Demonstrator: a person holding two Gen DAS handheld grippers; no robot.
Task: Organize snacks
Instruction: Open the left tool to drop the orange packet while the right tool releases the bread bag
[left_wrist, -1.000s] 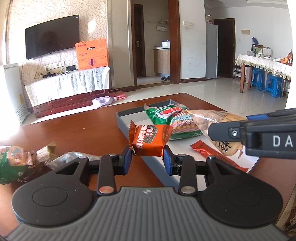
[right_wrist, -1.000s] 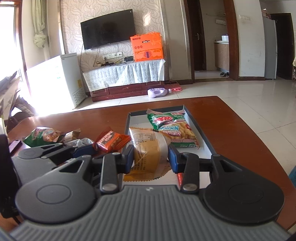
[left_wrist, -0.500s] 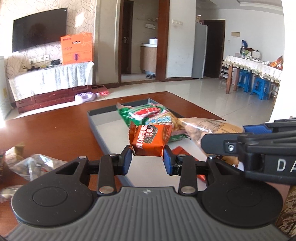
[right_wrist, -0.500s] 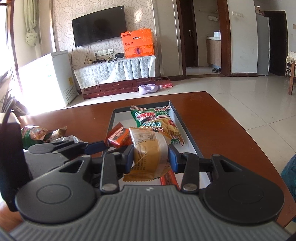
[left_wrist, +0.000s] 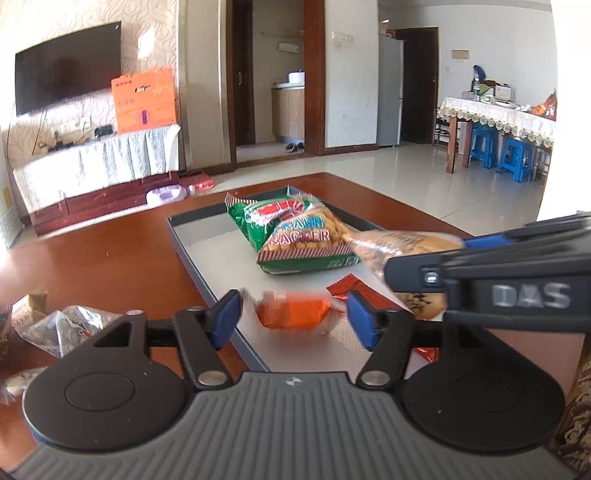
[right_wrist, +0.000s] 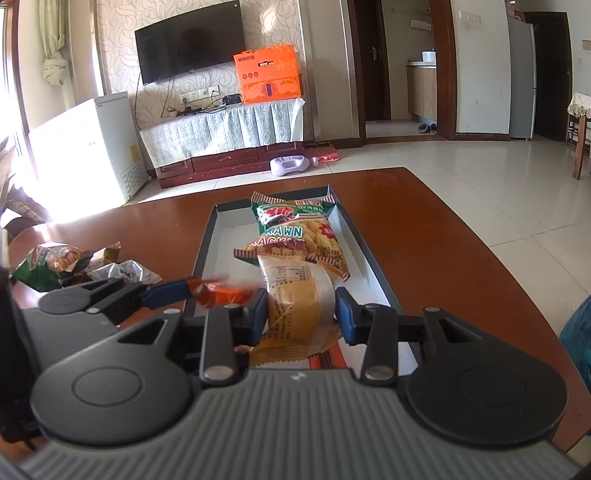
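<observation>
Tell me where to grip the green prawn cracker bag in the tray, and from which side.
Probably best to take the green prawn cracker bag by its far crimped edge, coming down from above at the far end of the tray. That end lies flat and uncovered, while the near end is overlapped by the yellow packet held in the right tool.

One grey tray (left_wrist: 192, 254); one green prawn-cracker bag (left_wrist: 295, 236); one small orange packet (left_wrist: 293, 308); one yellow-wrapped pastry (right_wrist: 299, 295); one red packet (left_wrist: 354, 291); two hand-held grippers, left hand-held gripper (left_wrist: 291, 319) and right hand-held gripper (right_wrist: 301, 317); loose wrappers (right_wrist: 74, 264) on the worktop (right_wrist: 424, 236), number unclear
</observation>
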